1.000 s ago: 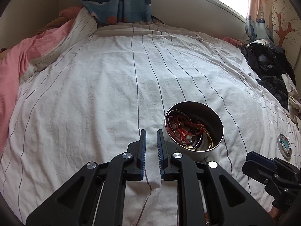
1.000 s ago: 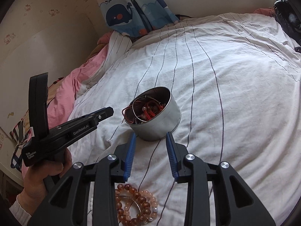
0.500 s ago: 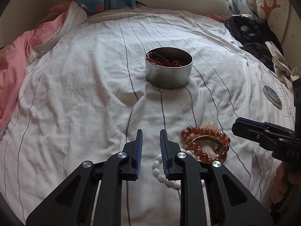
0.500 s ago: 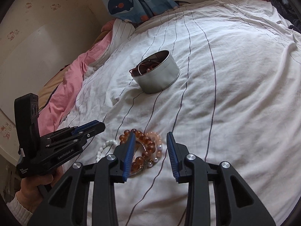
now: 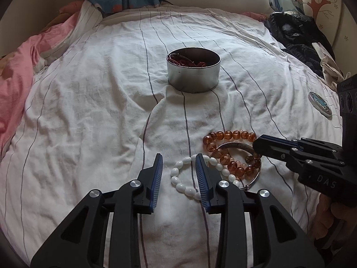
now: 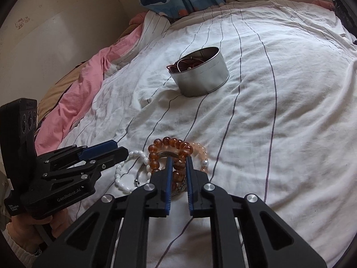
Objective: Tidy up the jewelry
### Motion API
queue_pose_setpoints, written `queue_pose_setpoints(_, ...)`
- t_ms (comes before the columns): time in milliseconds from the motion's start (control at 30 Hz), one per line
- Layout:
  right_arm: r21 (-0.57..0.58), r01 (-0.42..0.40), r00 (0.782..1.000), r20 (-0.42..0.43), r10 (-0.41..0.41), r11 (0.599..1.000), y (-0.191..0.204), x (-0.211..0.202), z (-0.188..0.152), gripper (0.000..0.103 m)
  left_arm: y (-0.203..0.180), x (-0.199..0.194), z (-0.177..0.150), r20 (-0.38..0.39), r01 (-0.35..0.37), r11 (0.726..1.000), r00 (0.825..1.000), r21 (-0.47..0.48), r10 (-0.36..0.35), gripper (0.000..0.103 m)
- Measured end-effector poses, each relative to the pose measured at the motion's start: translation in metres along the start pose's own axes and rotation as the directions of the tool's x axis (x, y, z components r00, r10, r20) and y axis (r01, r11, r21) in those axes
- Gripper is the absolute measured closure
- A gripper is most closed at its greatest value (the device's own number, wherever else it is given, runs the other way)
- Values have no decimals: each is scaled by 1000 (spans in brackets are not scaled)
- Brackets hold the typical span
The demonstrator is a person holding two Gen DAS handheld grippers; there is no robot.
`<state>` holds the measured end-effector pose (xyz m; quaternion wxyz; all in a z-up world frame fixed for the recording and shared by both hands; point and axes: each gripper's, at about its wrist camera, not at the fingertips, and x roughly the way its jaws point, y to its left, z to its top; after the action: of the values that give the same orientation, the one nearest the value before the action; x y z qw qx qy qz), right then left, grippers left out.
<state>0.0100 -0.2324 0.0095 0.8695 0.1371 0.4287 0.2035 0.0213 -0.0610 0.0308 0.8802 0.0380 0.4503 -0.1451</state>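
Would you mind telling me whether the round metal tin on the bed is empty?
Not empty. The open, upright tin holds a tangle of red cords and thin hoops, visible over its rim in both views.

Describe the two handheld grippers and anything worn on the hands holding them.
Both the left gripper and the right gripper are black plastic with silver pivot bolts and ribbed blue pads. The left body bears white "GenRobot.AI" lettering, the right "DAS". No cables show. A white knit cuff covers the left wrist.
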Motion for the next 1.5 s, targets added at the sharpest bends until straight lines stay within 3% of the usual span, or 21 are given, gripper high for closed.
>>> queue_pose_setpoints(200, 6, -22, 992, 125, 21, 1000, -3, -22, 9, 91, -5, 1, -3, -10, -4, 1000, 1000, 26, 4, 70)
queue_pose_setpoints(367, 86, 48, 976, 208, -65, 995, -23, -39, 14, 91, -8, 7, -5, -32, -3, 999, 999, 49, 4, 68)
queue_pose_setpoints(567, 147, 172, 979, 83, -185, 974, -44, -22, 13, 89, -7, 16, -7, -69, -4, 998, 998, 62, 8, 67)
queue_pose_setpoints(633, 138, 207, 973, 78, -219, 968, -43, -21, 12, 62, -7, 18, -7, -73, -7, 998, 997, 66, 12, 67)
queue_pose_setpoints(700, 119, 242, 963, 94, -254, 963, -40, -23, 11, 58, -8, 19, -6, -78, -7, 998, 997, 68, 13, 67)
queue_pose_setpoints(967, 102, 293, 956, -6, -294, 951, -47, -2, 8, 58, -5, 24, -8, -68, -45, 998, 996, 53, 48, 67)
queue_pose_setpoints(1000, 82, 294, 956, -16, -293, 952, -44, 2, 9, 61, -6, 24, -9, -71, -44, 997, 996, 64, 48, 67)
queue_pose_setpoints(1100, 34, 277, 961, -33, -276, 960, -35, 8, 8, 91, -8, 23, -7, -76, -14, 996, 997, 86, 20, 96)
queue_pose_setpoints(1333, 19, 251, 963, 93, -252, 968, -22, -9, 30, 91, 8, 0, 19, 61, -53, 999, 997, 5, 53, 96)
queue_pose_setpoints(1500, 44, 268, 963, 33, -269, 962, -35, 2, 28, 88, 15, 19, 17, -3, -64, 998, 998, 15, 64, 96)
